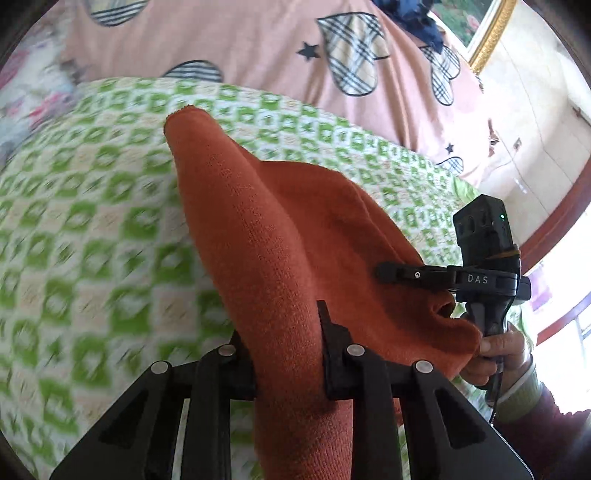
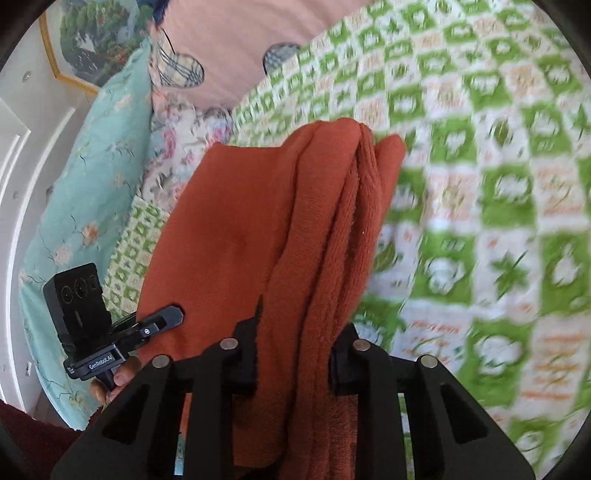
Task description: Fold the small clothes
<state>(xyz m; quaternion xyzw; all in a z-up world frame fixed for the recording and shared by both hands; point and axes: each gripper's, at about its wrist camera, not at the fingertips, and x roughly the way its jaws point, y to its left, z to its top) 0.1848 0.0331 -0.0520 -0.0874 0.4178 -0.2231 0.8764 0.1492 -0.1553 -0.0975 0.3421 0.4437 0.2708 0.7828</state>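
An orange-brown terry garment (image 1: 277, 221) is lifted off the green-checked bedspread (image 1: 92, 221) and stretched between both grippers. My left gripper (image 1: 284, 332) is shut on one bunched edge of it, and the cloth runs up and away from the jaws. In the right wrist view my right gripper (image 2: 301, 325) is shut on several folded layers of the same garment (image 2: 240, 240). The right gripper (image 1: 388, 274) also shows in the left wrist view, pinching the cloth's right edge, with a hand (image 1: 498, 350) on its handle. The left gripper (image 2: 173, 314) shows at the lower left of the right wrist view.
A pink duvet with plaid hearts (image 1: 258, 44) lies behind the bedspread (image 2: 480, 184), with a dark blue garment (image 1: 417, 18) on it. A teal flowered pillow (image 2: 81, 184) lies along the bed's edge. A gold-framed picture (image 2: 92, 40) hangs on the white wall.
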